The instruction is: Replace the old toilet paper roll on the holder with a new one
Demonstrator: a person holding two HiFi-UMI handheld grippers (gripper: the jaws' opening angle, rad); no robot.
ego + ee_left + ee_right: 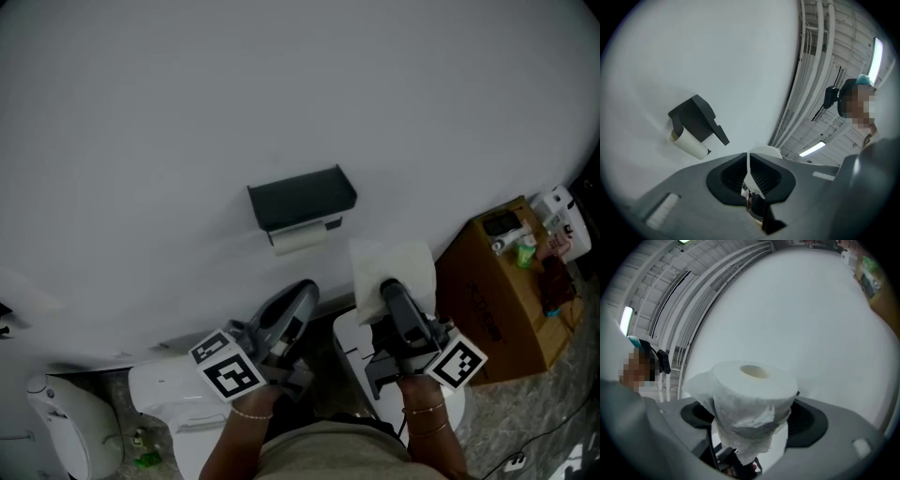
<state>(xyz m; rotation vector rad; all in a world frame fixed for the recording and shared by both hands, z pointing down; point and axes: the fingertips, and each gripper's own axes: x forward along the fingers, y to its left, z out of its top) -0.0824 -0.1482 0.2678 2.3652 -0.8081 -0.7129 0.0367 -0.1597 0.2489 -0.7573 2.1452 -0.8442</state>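
Right gripper view shows the right tongs (751, 420) clamped on a new toilet paper roll (754, 387) with a loose sheet hanging. The left tongs (749, 174) are clenched, empty. The thin old roll (300, 241) sits under the black wall holder (302, 199), apart from both tongs.

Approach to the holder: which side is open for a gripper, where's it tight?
Open: bare wall above and left of the holder, and right of it up to the cardboard box. Tight: just below it, where the shut left gripper and the right gripper with the new roll sit. Box top is cluttered.
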